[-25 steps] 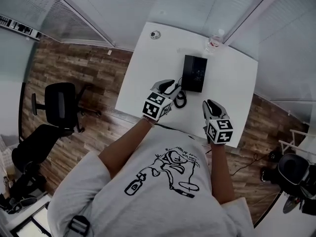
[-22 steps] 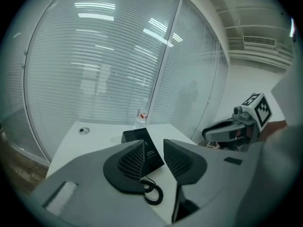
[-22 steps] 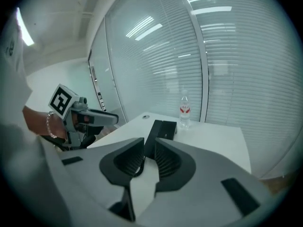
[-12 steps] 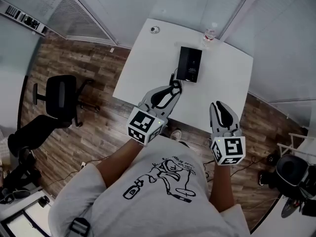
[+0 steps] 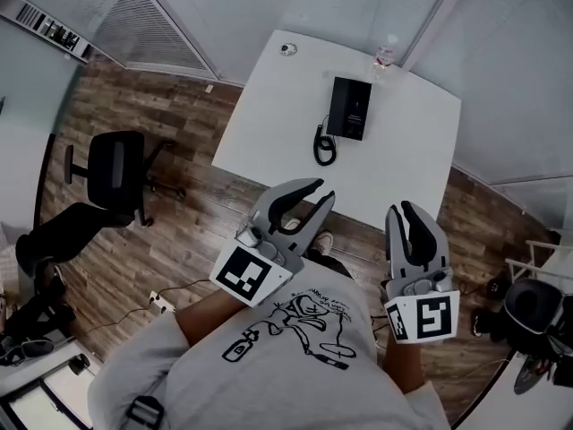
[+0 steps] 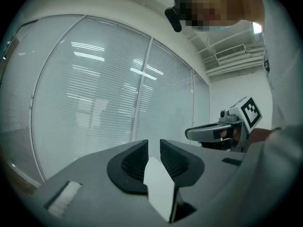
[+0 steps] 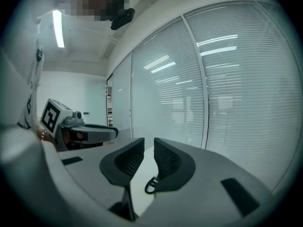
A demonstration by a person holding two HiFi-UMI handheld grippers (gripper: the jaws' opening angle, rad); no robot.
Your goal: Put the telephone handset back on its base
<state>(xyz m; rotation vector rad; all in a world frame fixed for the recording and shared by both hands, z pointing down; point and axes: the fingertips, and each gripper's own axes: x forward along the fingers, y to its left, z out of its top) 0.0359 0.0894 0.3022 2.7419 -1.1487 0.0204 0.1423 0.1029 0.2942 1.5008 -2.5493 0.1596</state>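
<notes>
Toward the far edge of the table (image 5: 269,124), about midway between its left and right edges, sits the black telephone (image 5: 351,107). It reads as one compact block. The handset (image 5: 338,106) appears to lie seated along the left side of the base, though it is too small to separate cleanly. Its long axis seems to run from the table's near edge toward the far edge, parallel to the base's long side. Which end is the earpiece I cannot tell. The coiled cord (image 5: 323,147) loops out from the near-left corner of the telephone onto the bare tabletop.

The left hand-held gripper (image 5: 324,190) hovers off the table's near edge, above the person's chest, with its jaws closed on nothing. The right hand-held gripper (image 5: 402,208) hangs just beside it, off the same edge, its jaws drawn almost together and equally empty. Both are well apart from the telephone.

Judging by this, the placing step looks finished. The next move probably calls only for checking that the handset sits flush, and nudging it if it does not.
</notes>
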